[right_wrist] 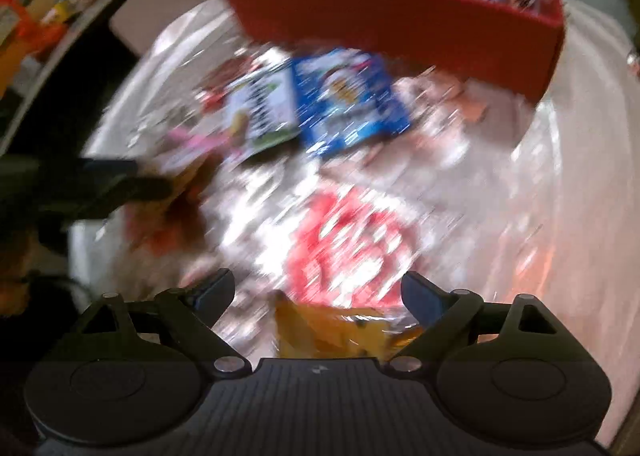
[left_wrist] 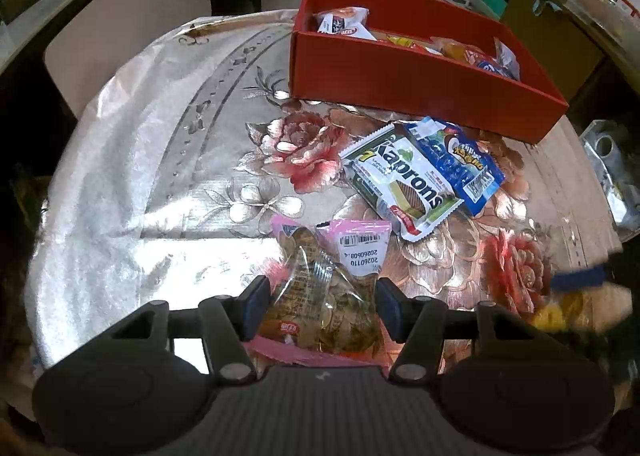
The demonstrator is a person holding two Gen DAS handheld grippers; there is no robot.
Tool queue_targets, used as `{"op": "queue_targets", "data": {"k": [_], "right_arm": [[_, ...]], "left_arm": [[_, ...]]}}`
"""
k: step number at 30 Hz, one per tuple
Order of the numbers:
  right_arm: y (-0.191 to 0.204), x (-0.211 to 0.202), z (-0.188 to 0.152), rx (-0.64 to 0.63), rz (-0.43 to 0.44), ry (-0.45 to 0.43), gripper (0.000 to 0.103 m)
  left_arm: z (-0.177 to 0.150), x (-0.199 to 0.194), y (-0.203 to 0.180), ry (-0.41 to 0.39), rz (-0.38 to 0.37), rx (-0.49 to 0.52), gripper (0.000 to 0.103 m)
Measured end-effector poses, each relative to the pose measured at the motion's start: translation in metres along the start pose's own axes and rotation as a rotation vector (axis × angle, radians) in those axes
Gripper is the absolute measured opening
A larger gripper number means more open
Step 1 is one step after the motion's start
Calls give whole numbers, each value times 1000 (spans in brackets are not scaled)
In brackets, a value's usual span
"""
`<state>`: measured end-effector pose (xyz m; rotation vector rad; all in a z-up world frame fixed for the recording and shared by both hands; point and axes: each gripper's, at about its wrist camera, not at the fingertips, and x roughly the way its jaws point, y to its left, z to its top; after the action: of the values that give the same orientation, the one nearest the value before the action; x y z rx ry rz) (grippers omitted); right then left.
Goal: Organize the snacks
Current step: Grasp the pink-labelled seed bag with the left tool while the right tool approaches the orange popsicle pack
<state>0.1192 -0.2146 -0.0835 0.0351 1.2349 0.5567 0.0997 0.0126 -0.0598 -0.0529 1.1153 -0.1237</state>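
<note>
Shiny floral-cloth table (left_wrist: 132, 184), red cardboard box (left_wrist: 400, 76) far ahead of left claw (left_wrist: 320, 306). Left claw clamped on pink-edged clear seed packet (left_wrist: 324, 296); right claw (right_wrist: 318, 290) wide, blurred yellow packet (right_wrist: 340, 330) between jaws, ungripped. Step: pickup. Next: carry seed packet forward, release into box.

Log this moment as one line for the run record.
left gripper: jaws shut on pink seed packet | right gripper: jaws open over yellow packet | red box: partly filled | Kaprons wafer pack, blue packet: on table
</note>
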Motion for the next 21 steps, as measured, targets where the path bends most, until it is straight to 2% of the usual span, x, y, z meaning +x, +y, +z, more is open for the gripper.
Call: {"op": "queue_targets", "data": {"k": [2, 6, 8, 13, 16, 17, 21], "right_arm": [[11, -6, -11, -19, -14, 11, 94], [25, -17, -32, -83, -135, 42, 94], [18, -25, -43, -3, -154, 36, 94], [0, -22, -57, 231, -135, 1, 95], [-1, -11, -57, 327, -138, -43, 103], [0, -9, -56, 346, -140, -67, 103], [14, 0, -58, 396, -246, -118, 103]], "left_arm": [[0, 0, 0, 3, -2, 1, 52], [-1, 1, 0, 2, -3, 7, 52], [-1, 1, 0, 3, -3, 1, 52], [-1, 3, -2, 4, 6, -1, 52], [-1, 3, -1, 2, 7, -1, 53], [-1, 3, 0, 3, 4, -4, 53], [-2, 5, 2, 11, 2, -11, 57]]}}
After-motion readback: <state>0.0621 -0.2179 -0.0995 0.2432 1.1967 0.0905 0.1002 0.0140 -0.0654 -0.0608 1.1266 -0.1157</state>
